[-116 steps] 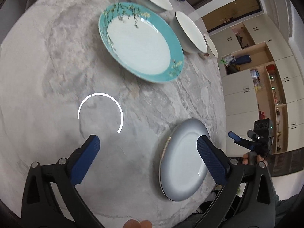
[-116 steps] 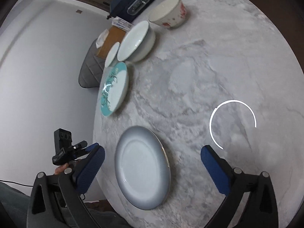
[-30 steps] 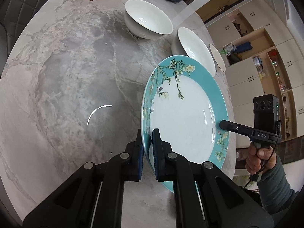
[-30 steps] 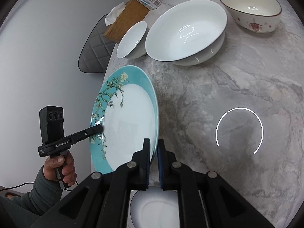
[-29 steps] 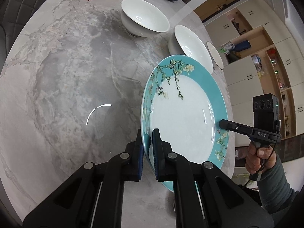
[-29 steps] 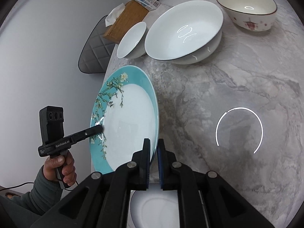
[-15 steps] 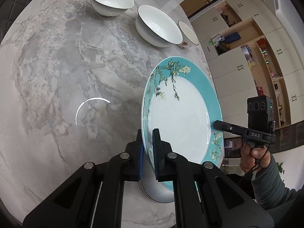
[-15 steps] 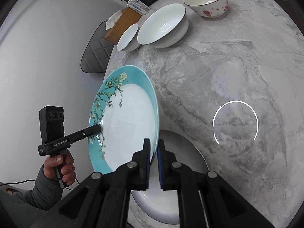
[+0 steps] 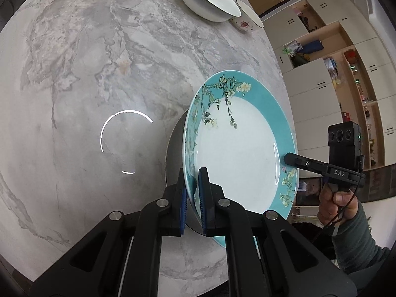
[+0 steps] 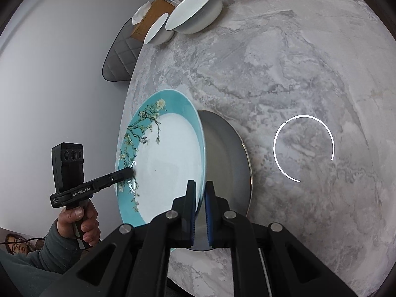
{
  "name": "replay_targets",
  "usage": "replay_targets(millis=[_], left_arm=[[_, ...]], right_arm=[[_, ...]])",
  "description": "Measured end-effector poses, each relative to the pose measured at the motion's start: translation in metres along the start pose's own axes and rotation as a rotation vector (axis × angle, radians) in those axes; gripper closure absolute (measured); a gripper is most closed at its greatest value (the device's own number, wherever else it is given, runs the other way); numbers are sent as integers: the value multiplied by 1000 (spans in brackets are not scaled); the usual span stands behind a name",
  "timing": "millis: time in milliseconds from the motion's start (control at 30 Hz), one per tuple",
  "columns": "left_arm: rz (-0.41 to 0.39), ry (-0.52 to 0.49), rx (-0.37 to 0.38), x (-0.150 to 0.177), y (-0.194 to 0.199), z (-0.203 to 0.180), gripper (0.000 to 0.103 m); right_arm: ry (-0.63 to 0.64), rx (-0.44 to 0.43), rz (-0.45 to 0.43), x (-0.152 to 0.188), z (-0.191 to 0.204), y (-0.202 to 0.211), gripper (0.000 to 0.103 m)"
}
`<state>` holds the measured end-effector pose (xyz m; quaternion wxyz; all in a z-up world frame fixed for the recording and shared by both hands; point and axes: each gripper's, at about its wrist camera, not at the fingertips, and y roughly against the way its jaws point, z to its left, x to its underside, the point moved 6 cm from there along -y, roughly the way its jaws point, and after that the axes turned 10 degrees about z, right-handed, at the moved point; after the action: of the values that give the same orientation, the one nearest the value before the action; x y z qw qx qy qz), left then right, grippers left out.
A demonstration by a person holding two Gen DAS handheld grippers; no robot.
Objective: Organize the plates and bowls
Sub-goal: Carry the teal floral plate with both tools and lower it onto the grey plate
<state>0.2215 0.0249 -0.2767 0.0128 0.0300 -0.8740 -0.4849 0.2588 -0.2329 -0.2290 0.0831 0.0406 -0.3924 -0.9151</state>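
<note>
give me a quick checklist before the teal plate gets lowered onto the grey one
1. Left gripper clamped on the teal plate rim: ok.
2. Right gripper clamped on the opposite rim: ok.
3. Teal plate above the grey plate: ok, the grey one shows directly beneath in both views.
4. Plates centred on each other: cannot tell, the teal plate hides most of the grey one.
5. Teal plate clear of the grey plate: cannot tell, the gap between them is hidden.
6. Bowls out of the way: ok, the large white bowl and its neighbours sit at the table's far edge.
</note>
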Motion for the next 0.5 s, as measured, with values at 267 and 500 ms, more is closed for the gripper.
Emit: replay_targets(millis=[267, 500], left_arm=[[12, -4, -17, 13, -19, -3, 97], [22, 5, -22, 20, -27, 1, 96]], right_arm=[[-27, 16, -2, 18, -21, -2, 94], [-37, 18, 0, 19, -29, -7, 94]])
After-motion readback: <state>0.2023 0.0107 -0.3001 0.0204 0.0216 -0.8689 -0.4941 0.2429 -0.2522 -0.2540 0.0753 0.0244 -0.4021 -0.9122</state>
